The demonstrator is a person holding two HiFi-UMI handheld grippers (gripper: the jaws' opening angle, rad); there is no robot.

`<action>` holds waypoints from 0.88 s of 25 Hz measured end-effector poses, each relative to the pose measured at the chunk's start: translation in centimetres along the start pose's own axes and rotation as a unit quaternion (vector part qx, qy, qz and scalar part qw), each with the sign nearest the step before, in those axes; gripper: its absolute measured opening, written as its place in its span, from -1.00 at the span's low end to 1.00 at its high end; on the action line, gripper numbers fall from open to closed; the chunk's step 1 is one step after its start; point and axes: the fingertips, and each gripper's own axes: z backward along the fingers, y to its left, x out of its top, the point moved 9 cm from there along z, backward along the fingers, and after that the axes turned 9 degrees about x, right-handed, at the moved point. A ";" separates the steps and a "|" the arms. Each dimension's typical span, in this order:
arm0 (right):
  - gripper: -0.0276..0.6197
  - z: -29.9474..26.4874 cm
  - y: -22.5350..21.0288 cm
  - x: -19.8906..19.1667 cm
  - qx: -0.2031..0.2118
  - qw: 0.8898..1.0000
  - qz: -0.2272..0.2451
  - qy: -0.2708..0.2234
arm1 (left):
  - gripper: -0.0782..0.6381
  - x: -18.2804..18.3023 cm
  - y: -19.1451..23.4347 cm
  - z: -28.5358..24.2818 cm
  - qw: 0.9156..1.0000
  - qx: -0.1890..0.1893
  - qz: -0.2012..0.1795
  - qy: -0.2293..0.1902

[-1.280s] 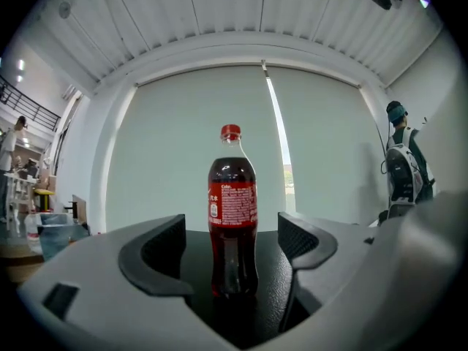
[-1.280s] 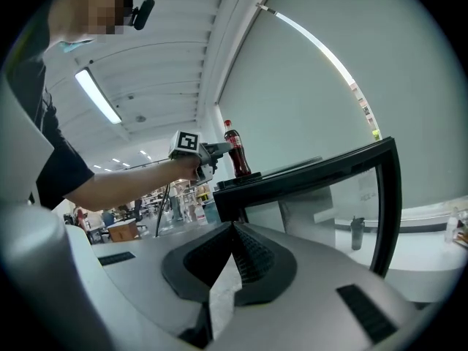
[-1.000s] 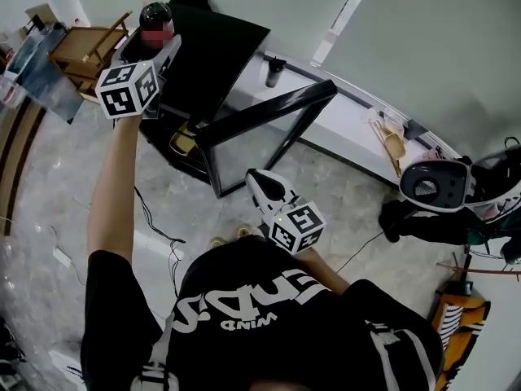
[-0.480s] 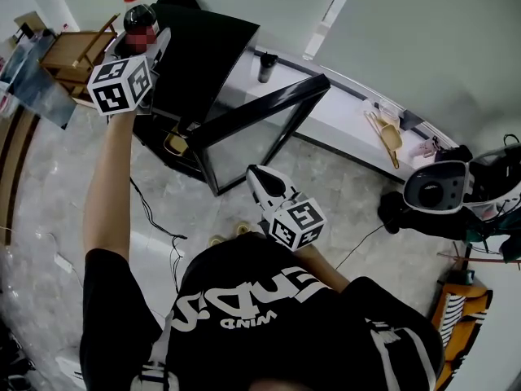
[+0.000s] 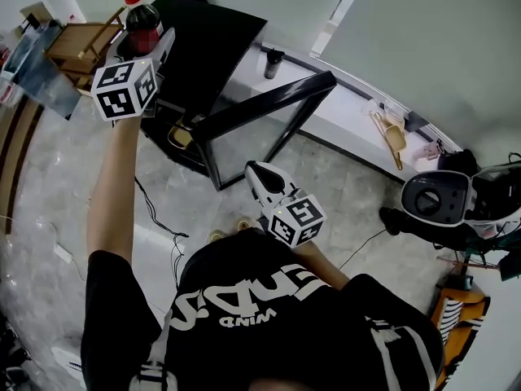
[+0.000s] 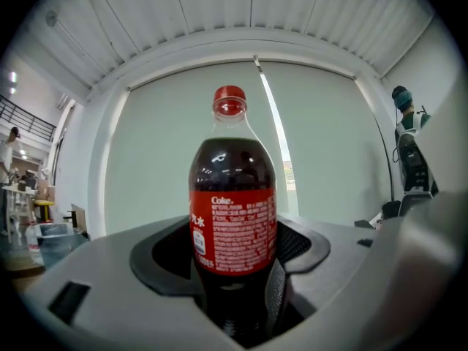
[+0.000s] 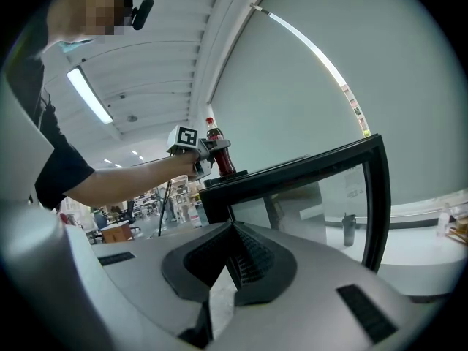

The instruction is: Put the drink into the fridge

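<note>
Left tongs [image 6: 234, 273] clamp the bottle [image 6: 232, 218] low on its body, jaws wide, having just closed onto it; bottle stands upright on fridge [image 5: 213, 43] top. Right tongs [image 7: 228, 265] shut, empty, facing open door [image 5: 264, 108]. Lift straight, keep bottle vertical. Versus a second ago: jaws narrower, bottle on same spot

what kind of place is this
Likely an open workshop or lab hall rather than a home kitchen. A small black fridge with its glass door open stands on a polished stone-look floor with a loose cable, and strip lights run above distant tables.
</note>
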 end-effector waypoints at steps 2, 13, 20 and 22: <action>-0.84 -0.2 0.1 0.0 0.005 1.000 0.000 0.001 | 0.10 0.0 0.2 0.9 1.000 0.001 0.007 0.003; -0.84 -2.4 1.9 -0.5 0.064 0.998 0.005 0.015 | 0.09 -0.1 2.5 9.0 1.000 0.025 0.002 0.010; -0.84 -4.5 4.9 -1.5 0.112 0.993 0.012 0.033 | 0.09 -1.4 5.7 14.6 0.998 0.062 0.005 0.009; -0.84 -4.9 5.6 -1.7 0.122 0.992 0.013 0.040 | 0.10 -2.4 6.2 15.9 0.997 0.071 0.008 0.010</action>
